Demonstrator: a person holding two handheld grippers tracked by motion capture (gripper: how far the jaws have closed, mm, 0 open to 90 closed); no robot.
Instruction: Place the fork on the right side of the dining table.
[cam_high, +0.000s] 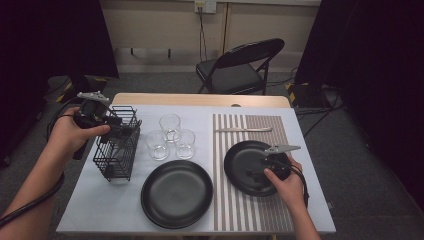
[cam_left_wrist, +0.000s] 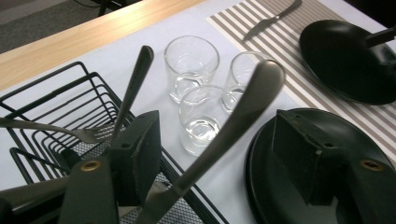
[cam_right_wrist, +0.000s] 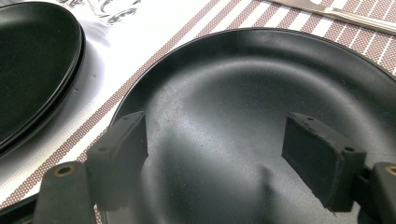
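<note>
Black wire caddy (cam_high: 118, 150) stands at the table's left edge w/ cutlery upright in it. In the left gripper view, a slim handle (cam_left_wrist: 133, 86) rises from the basket, a fork (cam_left_wrist: 56, 130) lies across its rim, and a broad-ended handle (cam_left_wrist: 233, 128) slants up between the jaws; probably a spoon or knife, its working end is hidden in the mesh.

Three clear glasses (cam_high: 170, 136), all empty, cluster just right of the caddy. Two black plates, both bare: the near plate (cam_high: 176, 192) on the white cloth, the right plate (cam_high: 250, 167) on the striped placemat (cam_high: 252, 210). A knife (cam_high: 244, 129) lies across the mat's far end.

Left gripper (cam_high: 114, 128) is over the caddy top, jaws apart. The broad handle sits in the gap, near the left pad, but no pad presses it, so it's released, not grasped.

Right gripper (cam_high: 256, 174) is low over the right plate, jaws spread wide w/ nothing between them, just the plate's surface behind.
</note>
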